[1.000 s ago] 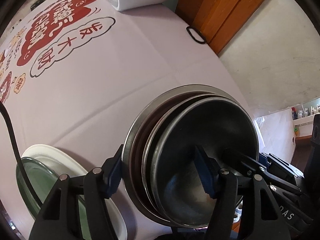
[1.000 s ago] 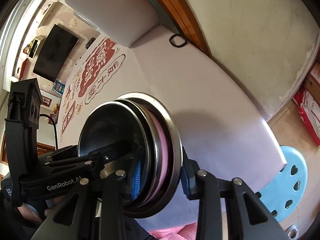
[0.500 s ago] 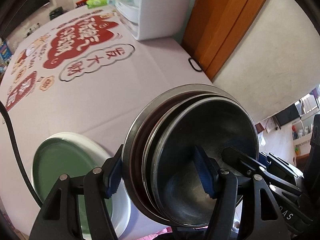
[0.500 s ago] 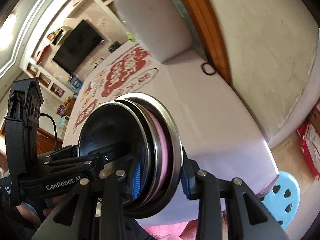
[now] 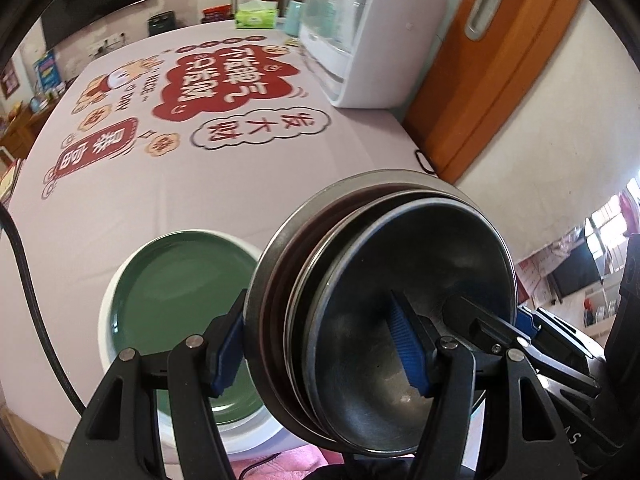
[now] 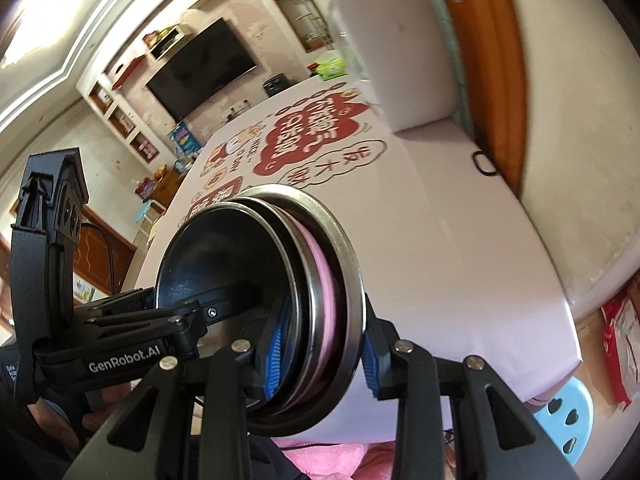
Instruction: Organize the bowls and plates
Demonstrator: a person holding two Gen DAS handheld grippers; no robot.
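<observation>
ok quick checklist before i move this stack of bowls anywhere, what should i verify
1. Left gripper clamped across the bowl stack: ok, one pad outside, one inside.
2. Right gripper clamped on the stack's other side: ok.
3. Bowls nested evenly: not ok, their rims sit offset and the stack is tipped on edge.
4. Stack clear of the green plate: ok, held above it.
5. Free tablecloth ahead: ok.
6. White appliance open to take the stack: cannot tell.

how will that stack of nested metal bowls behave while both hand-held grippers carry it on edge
The stack of metal bowls is probably stiff and slick. Its rims look staggered, so bowls may slide apart. Tilted on edge, an inner bowl could slip from the left hand-held gripper.
</observation>
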